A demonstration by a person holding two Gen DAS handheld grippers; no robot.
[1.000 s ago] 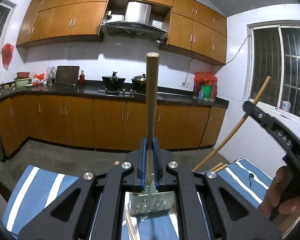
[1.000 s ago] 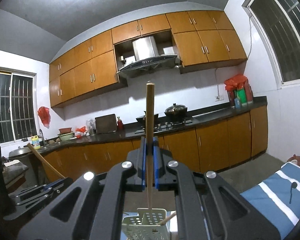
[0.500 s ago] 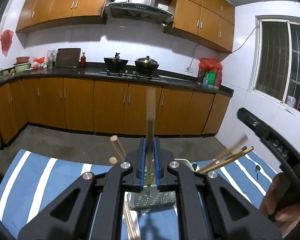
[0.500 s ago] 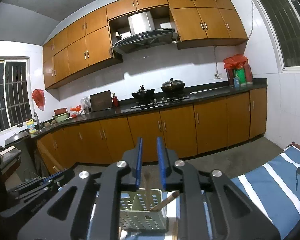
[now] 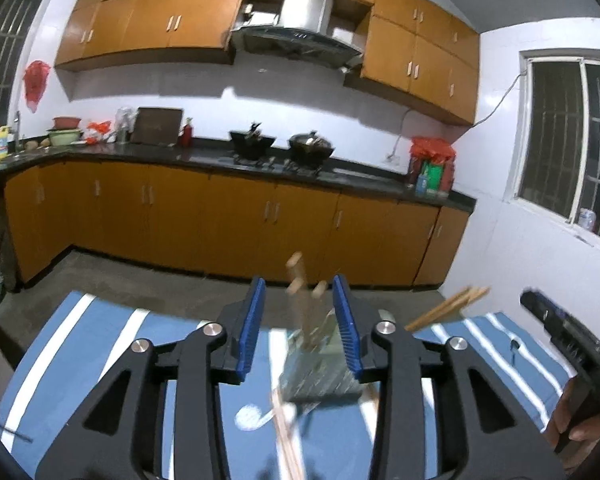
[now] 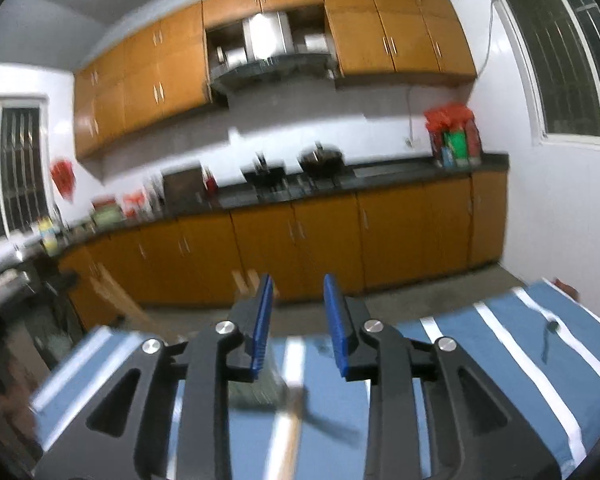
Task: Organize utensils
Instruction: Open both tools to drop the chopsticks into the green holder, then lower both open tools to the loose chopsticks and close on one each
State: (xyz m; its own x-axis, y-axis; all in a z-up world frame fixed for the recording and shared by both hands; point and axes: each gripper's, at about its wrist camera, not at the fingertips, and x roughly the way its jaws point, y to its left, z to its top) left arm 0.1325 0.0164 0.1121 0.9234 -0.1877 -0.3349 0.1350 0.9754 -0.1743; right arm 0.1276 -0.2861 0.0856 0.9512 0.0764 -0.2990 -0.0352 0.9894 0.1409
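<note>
A table covered with a blue cloth with white stripes (image 5: 80, 344) carries the things. On it, near the far edge, stands a pale perforated utensil holder (image 5: 320, 372), blurred, with wooden sticks rising from it. On the cloth just in front of the holder lie a pair of chopsticks (image 5: 286, 432) and a white spoon (image 5: 252, 420). Toward the right edge a small dark spoon (image 6: 547, 338) lies on the cloth, well apart from the holder

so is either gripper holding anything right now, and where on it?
Nothing. The left gripper and right gripper have just been opening; wooden sticks stand free in the holder.
</note>
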